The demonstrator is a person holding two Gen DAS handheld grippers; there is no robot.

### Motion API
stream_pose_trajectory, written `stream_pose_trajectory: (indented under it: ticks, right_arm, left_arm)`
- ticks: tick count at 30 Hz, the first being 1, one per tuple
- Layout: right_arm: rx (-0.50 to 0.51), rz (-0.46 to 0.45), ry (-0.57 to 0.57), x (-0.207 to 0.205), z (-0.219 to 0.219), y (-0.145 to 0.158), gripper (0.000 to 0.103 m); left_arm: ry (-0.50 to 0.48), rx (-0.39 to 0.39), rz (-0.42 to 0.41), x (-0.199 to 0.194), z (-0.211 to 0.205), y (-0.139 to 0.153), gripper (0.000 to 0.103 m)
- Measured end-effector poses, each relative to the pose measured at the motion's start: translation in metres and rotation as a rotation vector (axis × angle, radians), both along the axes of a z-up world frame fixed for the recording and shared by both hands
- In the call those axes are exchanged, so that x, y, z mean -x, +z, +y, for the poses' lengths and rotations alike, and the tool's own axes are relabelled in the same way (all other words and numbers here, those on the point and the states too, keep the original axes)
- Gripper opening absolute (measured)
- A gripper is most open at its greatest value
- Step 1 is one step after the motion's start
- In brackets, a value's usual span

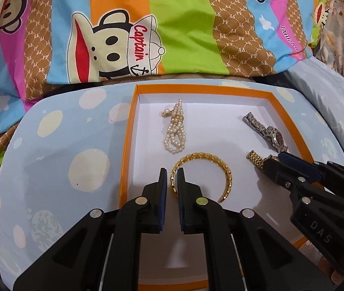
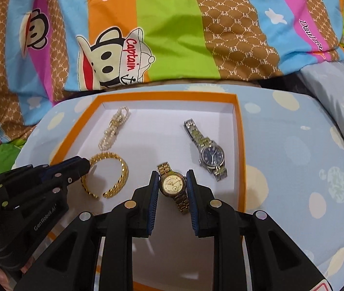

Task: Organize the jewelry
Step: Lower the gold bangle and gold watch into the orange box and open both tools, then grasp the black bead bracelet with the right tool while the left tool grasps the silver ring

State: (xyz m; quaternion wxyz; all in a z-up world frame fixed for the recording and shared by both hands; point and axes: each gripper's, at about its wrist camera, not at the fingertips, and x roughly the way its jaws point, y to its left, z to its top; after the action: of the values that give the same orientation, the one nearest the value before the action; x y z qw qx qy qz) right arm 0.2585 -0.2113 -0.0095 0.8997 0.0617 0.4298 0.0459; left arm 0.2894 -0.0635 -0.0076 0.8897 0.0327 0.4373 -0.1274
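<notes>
Grippers slant down into the orange box (image 1: pixel 125 145): left gripper (image 1: pixel 172 179) slightly parted beside the gold bangle (image 1: pixel 202 169); right gripper (image 2: pixel 172 181) clasps the gold watch (image 2: pixel 173 184) near the front edge.

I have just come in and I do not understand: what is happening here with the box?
A person works two handheld grippers over an orange box holding jewelry. The right gripper is closed on a gold watch. The left gripper has its jaws around a gold bangle's band. A pearl bracelet and silver watch lie untouched inside.
</notes>
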Motion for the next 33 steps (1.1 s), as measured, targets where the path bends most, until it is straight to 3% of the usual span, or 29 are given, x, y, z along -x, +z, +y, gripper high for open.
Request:
stream_pose_trajectory:
  ticks: [5,9,14,18,25,33]
  right_arm:
    - [-0.038,-0.063,-0.011,0.017,-0.008,0.022,0.026]
    - [-0.060,-0.125,-0.021,0.043,-0.017,0.045,0.032]
    - [-0.087,-0.177,-0.034,0.085,-0.031,0.065,0.037]
    - [-0.082,-0.189,-0.031,0.125,-0.035,0.066,0.042]
    - [-0.036,-0.155,-0.023,0.181,-0.031,0.033,0.045]
    - [-0.008,-0.110,-0.031,0.217,-0.030,0.005,0.045]
  left_arm:
    - [0.004,0.048,-0.029,0.008,0.009,0.010,0.035]
    - [0.013,0.090,-0.107,0.030,0.023,0.037,0.056]
    - [0.015,0.126,-0.149,0.062,0.043,0.062,0.057]
    - [0.013,0.130,-0.129,0.093,0.054,0.063,0.061]
    - [-0.019,0.111,-0.062,0.144,0.060,0.032,0.061]
    - [-0.029,0.102,0.002,0.180,0.054,0.001,0.061]
